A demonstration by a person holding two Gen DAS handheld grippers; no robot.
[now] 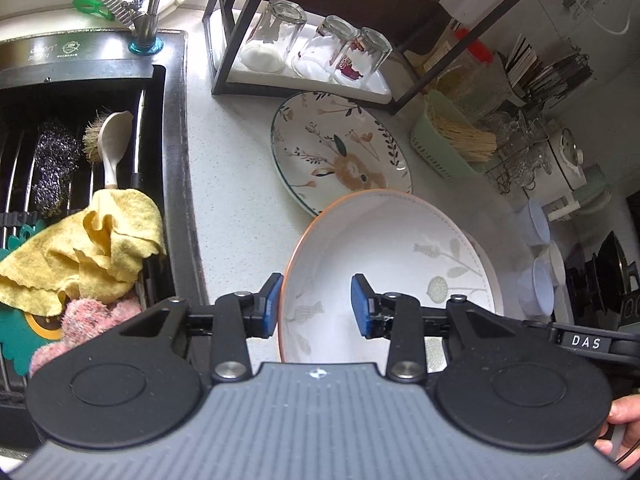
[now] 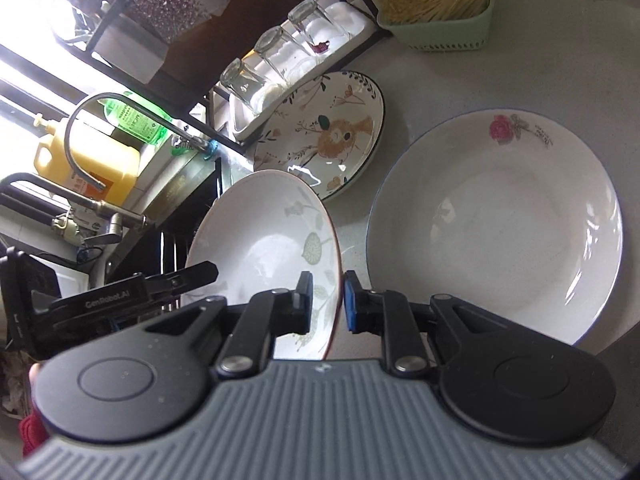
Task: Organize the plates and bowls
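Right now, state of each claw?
Left claw: open, its pads straddle the bowl rim without pinching it.
Right claw: shut on the bowl's rim, holding it tilted.

orange-rim bowl (image 2: 264, 240): white w/ pale grey-green plant print, thin orange rim; tilted steeply, lifted off counter, near rim pinched betw. pads of right gripper (image 2: 327, 300)
floral plate (image 1: 340, 152): white, dark rim, orange flower + leaf sprigs; lies on counter just behind orange-rim bowl, far edge by glass rack
rose plate (image 2: 496, 224): white, deep, thin blue rim, red rose near far edge; flat on counter, right of bowl, near floral plate, not touching
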